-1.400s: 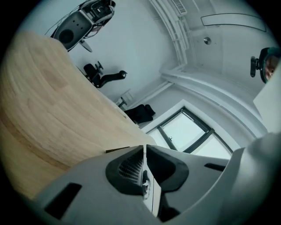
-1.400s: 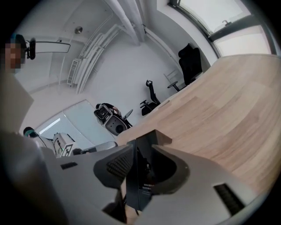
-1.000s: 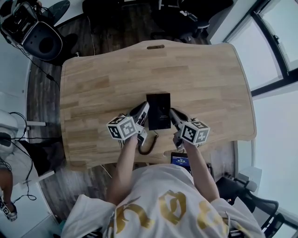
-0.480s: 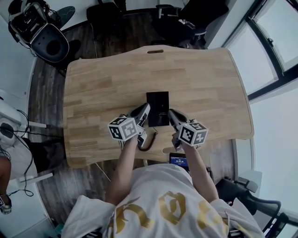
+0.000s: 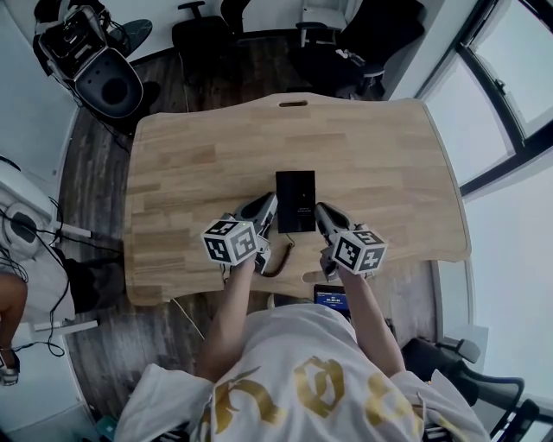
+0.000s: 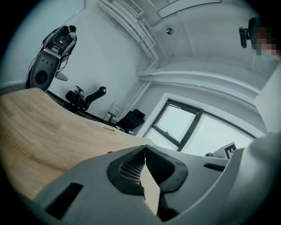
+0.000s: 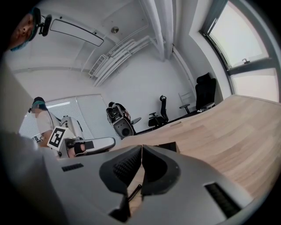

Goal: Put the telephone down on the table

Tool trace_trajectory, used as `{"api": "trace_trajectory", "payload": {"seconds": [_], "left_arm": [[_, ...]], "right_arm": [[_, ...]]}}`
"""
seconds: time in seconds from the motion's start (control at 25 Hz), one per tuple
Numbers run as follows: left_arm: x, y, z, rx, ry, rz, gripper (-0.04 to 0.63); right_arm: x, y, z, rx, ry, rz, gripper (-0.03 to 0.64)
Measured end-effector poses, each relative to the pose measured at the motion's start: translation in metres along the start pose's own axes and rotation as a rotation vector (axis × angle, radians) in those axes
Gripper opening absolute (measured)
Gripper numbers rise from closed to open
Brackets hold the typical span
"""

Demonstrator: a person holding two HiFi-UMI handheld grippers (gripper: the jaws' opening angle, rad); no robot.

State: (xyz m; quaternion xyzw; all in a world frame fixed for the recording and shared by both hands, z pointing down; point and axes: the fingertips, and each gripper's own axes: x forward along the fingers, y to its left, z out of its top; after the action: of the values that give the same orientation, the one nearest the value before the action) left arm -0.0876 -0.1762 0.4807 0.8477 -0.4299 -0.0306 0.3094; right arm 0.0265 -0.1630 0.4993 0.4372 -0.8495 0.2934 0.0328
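The black telephone point(image 5: 295, 201) lies flat on the wooden table point(image 5: 199, 155), and its coiled cord point(image 5: 278, 263) trails toward the near edge. My left gripper point(image 5: 269, 201) sits just left of the telephone, shut, with nothing between its jaws. My right gripper point(image 5: 320, 209) sits just right of it, also shut and empty. In the right gripper view, a corner of the telephone point(image 7: 169, 146) shows past the shut jaws point(image 7: 141, 147), a piece of cord point(image 7: 134, 192) runs below them, and the left gripper point(image 7: 88, 145) is off to the left. The left gripper view shows its own shut jaws point(image 6: 145, 147) over bare table.
A small device with a lit screen point(image 5: 333, 298) sits at the table's near edge, by the person's body. Office chairs point(image 5: 324, 22) stand beyond the far edge and a black round machine point(image 5: 104, 73) at the far left. Windows point(image 5: 510, 104) line the right.
Both grippers have lifted slightly and stayed shut beside the telephone. The telephone has not moved on the table. The head view has pulled back a little.
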Motion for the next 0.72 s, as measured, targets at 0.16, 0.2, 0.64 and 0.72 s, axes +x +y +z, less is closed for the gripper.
{"api": "trace_trajectory", "payload": {"seconds": [0.16,0.2,0.64,0.72], "left_arm": [[-0.007,-0.008,0.0,0.087,-0.001,0.034,0.011],[-0.008,-0.011,0.0,0.101,0.0,0.037,0.011],[-0.008,-0.02,-0.001,0.106,-0.005,0.051,0.011],[-0.007,-0.023,0.001,0.113,-0.007,0.047,0.011]], "right_arm": [[-0.011,0.002,0.002,-0.056,-0.021,-0.042,0.014],[-0.014,0.002,0.003,-0.067,-0.024,-0.049,0.012],[-0.027,0.001,0.006,-0.102,-0.032,-0.049,0.012],[-0.027,0.001,0.008,-0.101,-0.038,-0.051,0.012]]}}
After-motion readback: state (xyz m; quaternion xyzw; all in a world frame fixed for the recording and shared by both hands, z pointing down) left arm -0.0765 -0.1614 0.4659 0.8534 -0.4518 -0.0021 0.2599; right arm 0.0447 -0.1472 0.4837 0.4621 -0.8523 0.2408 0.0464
